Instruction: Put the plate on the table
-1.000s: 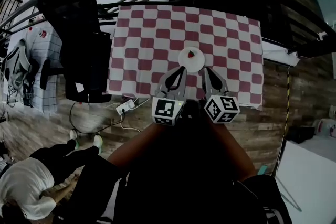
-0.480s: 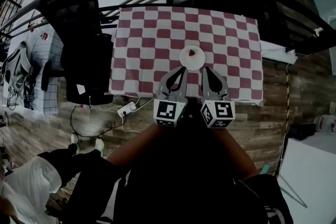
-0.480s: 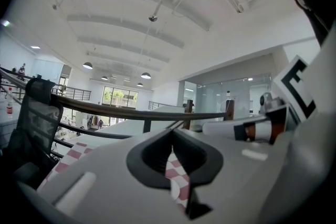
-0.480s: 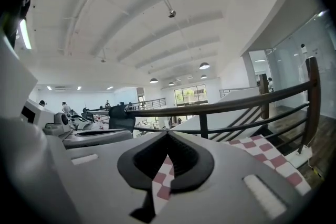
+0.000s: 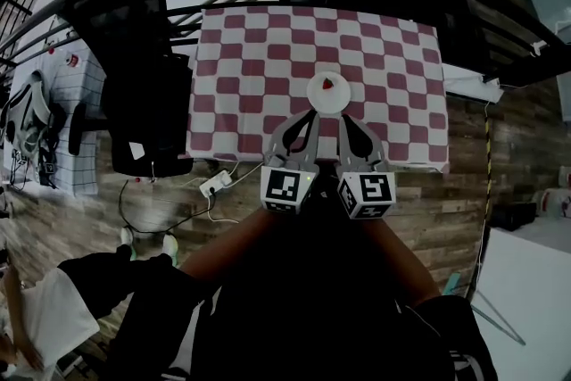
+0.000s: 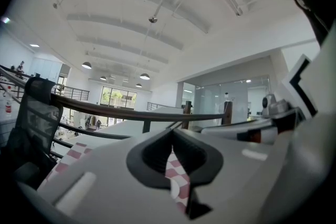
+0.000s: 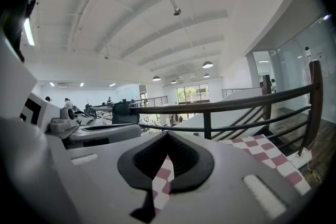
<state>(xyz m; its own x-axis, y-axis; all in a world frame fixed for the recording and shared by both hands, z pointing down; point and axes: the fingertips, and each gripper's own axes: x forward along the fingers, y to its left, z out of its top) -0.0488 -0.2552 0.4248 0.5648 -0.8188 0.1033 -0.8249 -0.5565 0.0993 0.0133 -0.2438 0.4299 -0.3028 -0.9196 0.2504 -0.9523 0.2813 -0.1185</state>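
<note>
Lying on the red-and-white checked table (image 5: 259, 58), near its front edge, the white plate (image 5: 328, 100) carries a small red item. The left gripper (image 5: 310, 115) and right gripper (image 5: 344, 120) hover side by side just short of it, each with jaws pressed together on nothing.

— Tallied what?
— Tallied one plate (image 5: 327, 98), one checkered table (image 5: 259, 49), two grippers: left gripper (image 5: 309, 113), right gripper (image 5: 349, 119).
— Spotted more?
— Spotted one black chair (image 5: 138, 76), one white power strip (image 5: 214, 184), one red bit (image 5: 327, 85).
</note>
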